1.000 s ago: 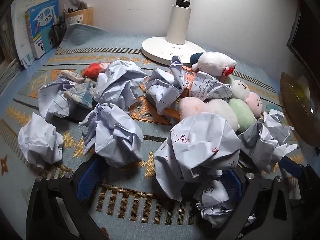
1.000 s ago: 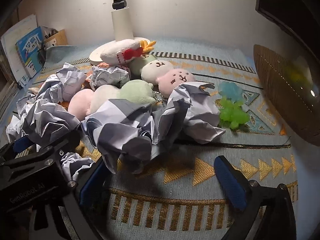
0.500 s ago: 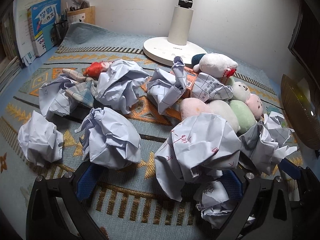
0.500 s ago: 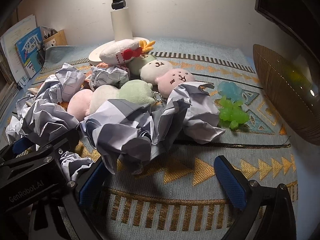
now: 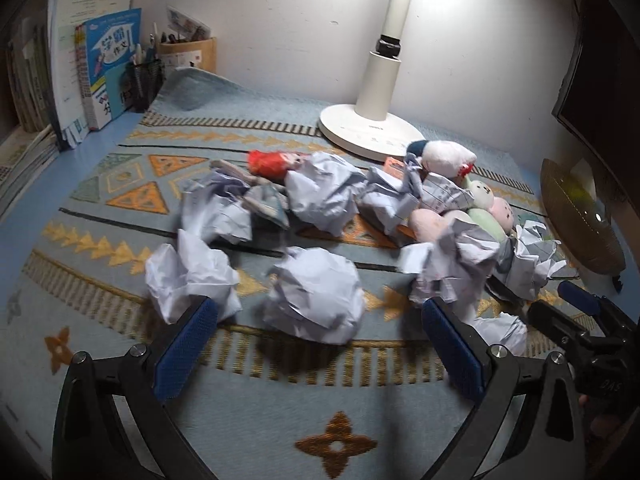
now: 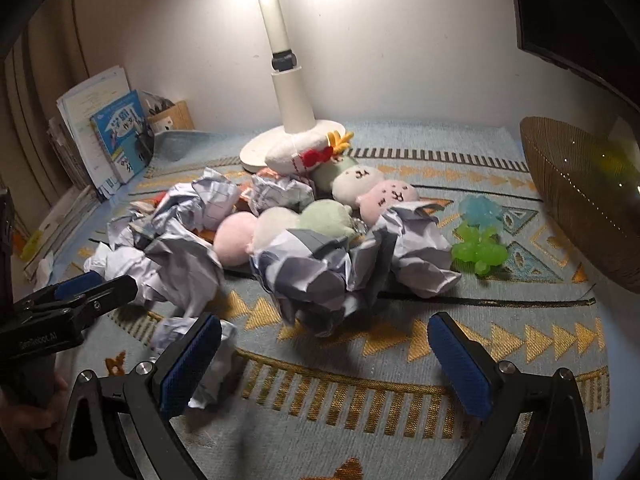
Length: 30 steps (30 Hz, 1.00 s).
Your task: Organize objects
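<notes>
Several crumpled paper balls lie on the patterned mat (image 5: 280, 408). One ball (image 5: 316, 296) sits just ahead of my left gripper (image 5: 320, 344), which is open with nothing between its blue pads. In the right wrist view a large crumpled sheet (image 6: 320, 272) lies ahead of my right gripper (image 6: 324, 360), also open and empty. Plush toys (image 6: 320, 216) in pink, white and green cluster behind the paper, with a white plush (image 6: 304, 152) by the lamp. A red-haired doll (image 5: 272, 162) lies among the papers. Green (image 6: 478, 248) and blue (image 6: 480, 208) jelly toys sit to the right.
A white lamp base (image 5: 370, 136) stands at the back centre. A woven bowl (image 6: 580, 200) sits at the right edge. Books (image 5: 108, 68) and a pen holder (image 5: 146, 80) line the back left. The other gripper (image 6: 72, 300) shows at left in the right wrist view.
Both grippers have pulled back and risen, so the paper balls look smaller and farther. The big ball that was against the left gripper's right finger now lies ahead of it.
</notes>
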{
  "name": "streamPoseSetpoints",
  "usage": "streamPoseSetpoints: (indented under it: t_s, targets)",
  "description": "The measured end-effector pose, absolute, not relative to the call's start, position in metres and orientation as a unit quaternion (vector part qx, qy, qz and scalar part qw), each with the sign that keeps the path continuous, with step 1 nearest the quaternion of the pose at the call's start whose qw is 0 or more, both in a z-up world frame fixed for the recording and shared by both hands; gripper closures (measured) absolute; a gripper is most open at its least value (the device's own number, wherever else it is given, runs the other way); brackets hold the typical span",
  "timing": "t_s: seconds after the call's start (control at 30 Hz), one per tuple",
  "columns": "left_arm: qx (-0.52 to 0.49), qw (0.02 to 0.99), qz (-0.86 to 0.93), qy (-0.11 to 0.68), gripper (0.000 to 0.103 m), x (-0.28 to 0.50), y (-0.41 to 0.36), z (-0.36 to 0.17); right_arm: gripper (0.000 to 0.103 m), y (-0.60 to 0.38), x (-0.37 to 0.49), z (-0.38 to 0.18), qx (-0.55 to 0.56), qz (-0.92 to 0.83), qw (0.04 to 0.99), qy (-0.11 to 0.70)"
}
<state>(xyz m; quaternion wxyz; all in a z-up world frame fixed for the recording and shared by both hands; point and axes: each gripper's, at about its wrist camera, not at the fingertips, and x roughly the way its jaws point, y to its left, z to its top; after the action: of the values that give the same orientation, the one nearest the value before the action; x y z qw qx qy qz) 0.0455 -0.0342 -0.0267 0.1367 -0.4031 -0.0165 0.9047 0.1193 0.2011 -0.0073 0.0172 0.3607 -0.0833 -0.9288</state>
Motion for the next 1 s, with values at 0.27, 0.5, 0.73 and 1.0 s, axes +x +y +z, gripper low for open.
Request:
streamPoseSetpoints:
  t_s: [0.27,0.5,0.73,1.0]
  targets:
    - [-0.409,0.14,0.901,-0.04,0.001,0.028,-0.072,-0.027,0.0,0.185,0.087,-0.011,0.372,-0.926,0.032,-0.061]
    - [-0.434,0.147,0.888,-0.036,0.001,0.012,-0.069,-0.04,0.0,0.205,0.079,-0.016,0.369,-0.915,0.054,-0.156]
    - [-0.396,0.183,0.896,-0.084,0.001,0.033,-0.11,-0.032,0.0,0.225,0.091,-0.028,0.333,-0.905,0.083,-0.25]
    - [-0.366,0.131,0.91,-0.144,0.003,0.024,-0.16,-0.031,0.0,0.229,0.088,-0.032,0.339,-0.898,0.093,-0.265]
